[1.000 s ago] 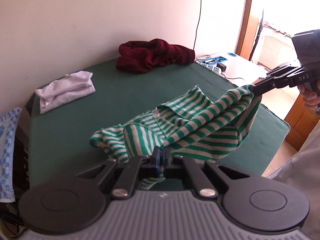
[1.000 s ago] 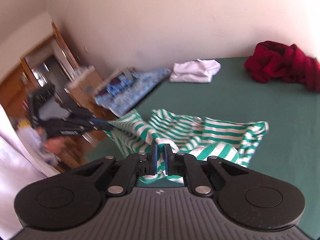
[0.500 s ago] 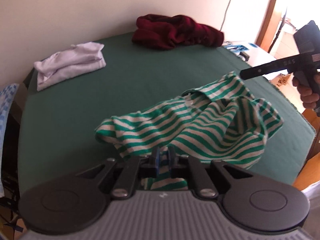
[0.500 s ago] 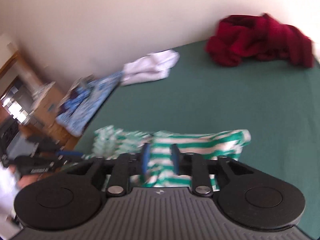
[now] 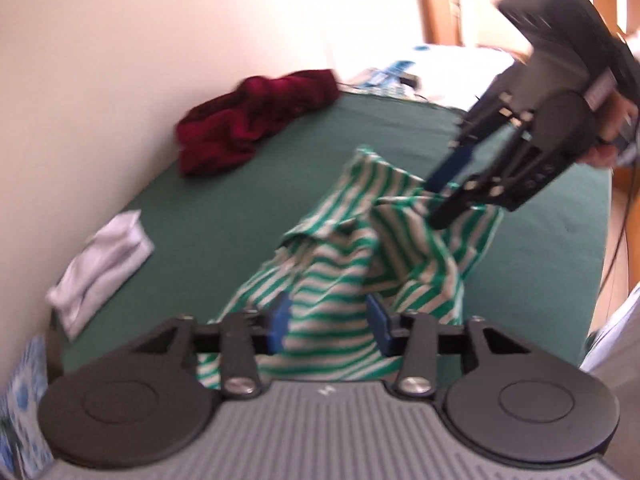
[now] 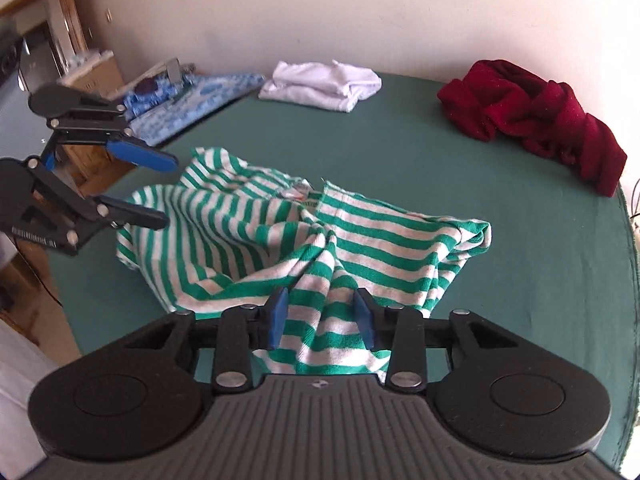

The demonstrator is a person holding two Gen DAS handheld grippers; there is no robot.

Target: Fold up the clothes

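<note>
A green and white striped garment [image 5: 340, 272] [image 6: 360, 240] lies crumpled in a heap on the green table cover [image 5: 240, 208] [image 6: 540, 280]. My left gripper [image 5: 329, 320] [image 6: 164, 191] is low over the heap's near-left edge. Its jaws are opening; cloth shows between the blue pads [image 5: 280, 320], which do not press on it. My right gripper [image 6: 321, 316] [image 5: 434, 204] stands open over the opposite end. Striped cloth lies loose between and under its pads [image 6: 278, 316]. A hand holds the right gripper's body at the top right of the left wrist view.
A dark red garment [image 6: 532, 112] [image 5: 256, 120] is bunched at the table's far side by the wall. A folded white cloth [image 6: 320, 84] [image 5: 100, 268] lies near the far corner. A blue patterned cloth [image 6: 192, 96] sits off the table's edge beyond it.
Both grippers were shut on the striped garment and held it up stretched between them. Both have let go and sunk, and the garment has dropped into a heap on the table.
</note>
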